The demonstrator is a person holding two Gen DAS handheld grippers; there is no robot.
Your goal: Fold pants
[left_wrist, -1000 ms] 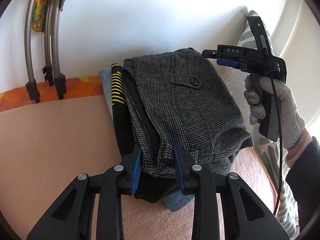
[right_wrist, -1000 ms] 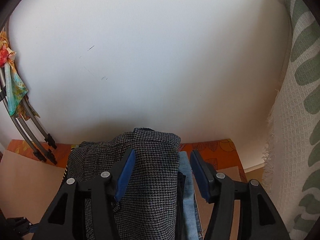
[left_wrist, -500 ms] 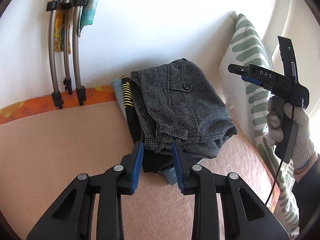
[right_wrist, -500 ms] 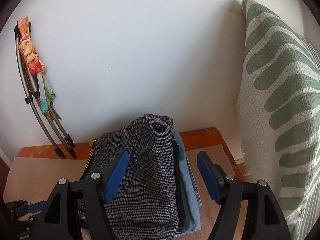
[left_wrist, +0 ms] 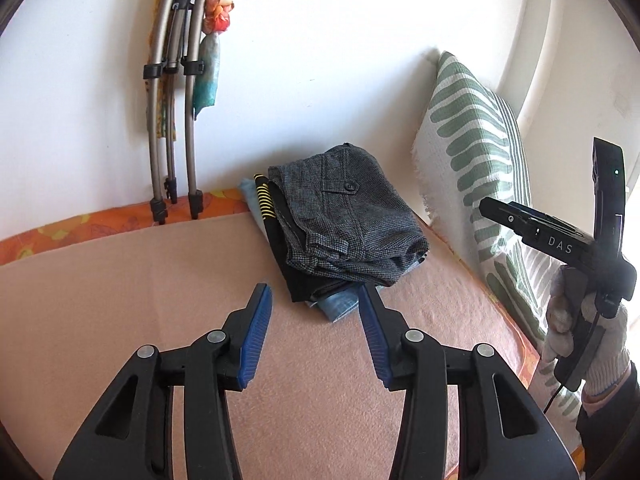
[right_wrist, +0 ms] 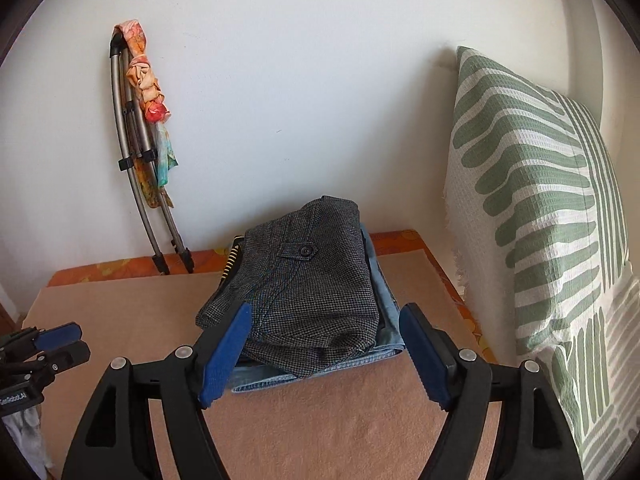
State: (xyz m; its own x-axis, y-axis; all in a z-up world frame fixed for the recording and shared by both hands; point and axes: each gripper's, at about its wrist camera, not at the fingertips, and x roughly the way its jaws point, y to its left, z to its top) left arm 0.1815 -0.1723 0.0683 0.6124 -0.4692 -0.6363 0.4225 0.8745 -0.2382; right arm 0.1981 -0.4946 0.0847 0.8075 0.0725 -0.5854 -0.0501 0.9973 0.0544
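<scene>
Folded grey tweed pants [left_wrist: 344,224] topping a clothes stack [right_wrist: 316,372] at the pink blanket's [left_wrist: 120,300] far edge, left gripper [left_wrist: 316,336] and right gripper [right_wrist: 324,356] both spread wide, grasping nothing

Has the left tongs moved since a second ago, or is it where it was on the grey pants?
Yes. The left tongs has let go and backed away from the folded grey pants, now open over the pink blanket, short of the pile.

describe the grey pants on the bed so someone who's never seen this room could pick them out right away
Find the green-and-white leaf-print pillow propped against the wall; a small stack of folded clothes lies just left of it on the peach blanket. The grey tweed pants are its top layer, with a buttoned pocket flap, above black and blue denim garments.
</scene>
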